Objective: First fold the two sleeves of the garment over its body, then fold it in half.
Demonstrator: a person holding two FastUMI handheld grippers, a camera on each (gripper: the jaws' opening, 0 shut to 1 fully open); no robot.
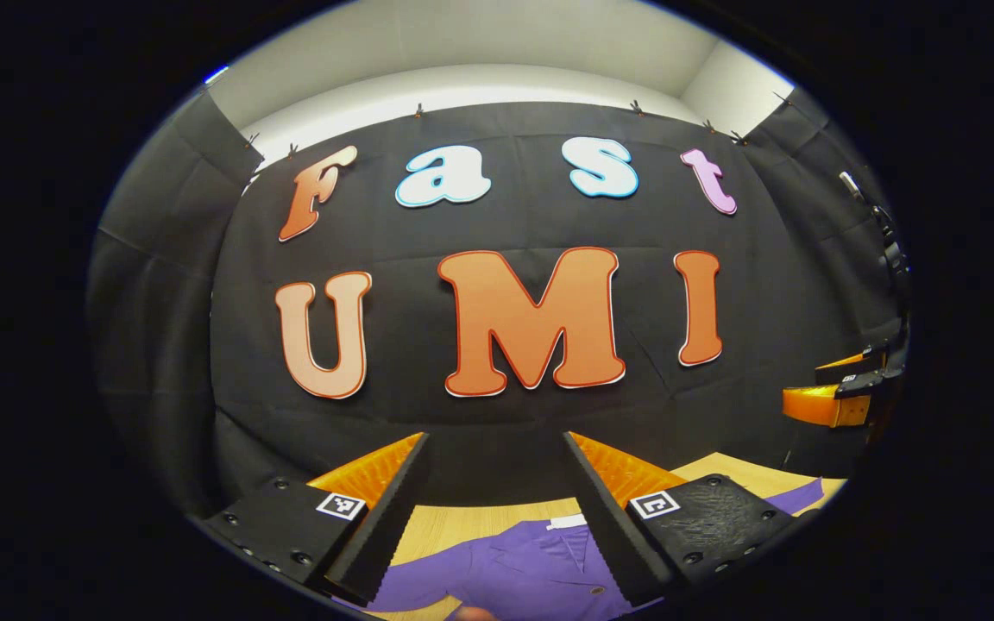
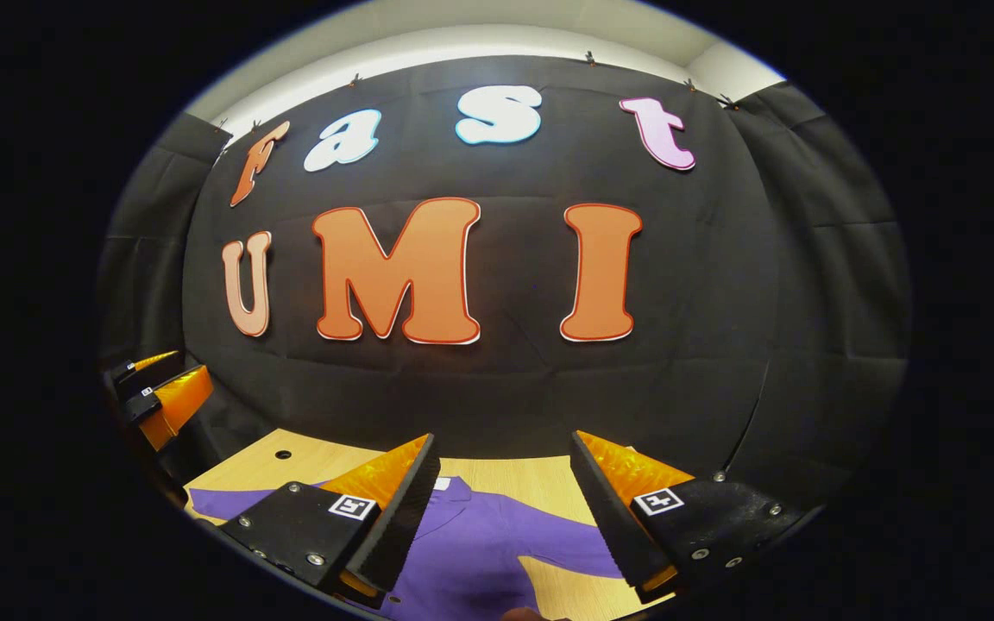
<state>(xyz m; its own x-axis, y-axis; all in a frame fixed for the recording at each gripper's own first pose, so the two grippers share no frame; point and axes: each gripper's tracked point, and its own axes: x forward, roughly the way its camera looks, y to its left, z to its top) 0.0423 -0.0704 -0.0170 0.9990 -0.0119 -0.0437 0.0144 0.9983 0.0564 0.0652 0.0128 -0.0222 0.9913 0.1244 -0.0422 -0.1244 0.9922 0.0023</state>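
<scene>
Lying flat on the wooden table (image 2: 549,483), the purple garment (image 2: 480,543) is the landmark: collar toward the black cloth wall (image 2: 506,388), a sleeve stretched out to each side. In the left gripper view the left gripper (image 1: 494,509) hangs above the garment (image 1: 531,569) near its collar and button placket, fingers spread wide, nothing between them. In the right gripper view the right gripper (image 2: 504,509) hangs over the garment's shoulder, fingers likewise wide apart and empty. Each view catches the other gripper off to the side of the garment, raised against the wall: the right one (image 1: 838,388) and the left one (image 2: 156,392). Bare table runs between the garment's collar edge and the wall. The garment's lower body and hem are cut off, and the fingers cover parts of it.
</scene>
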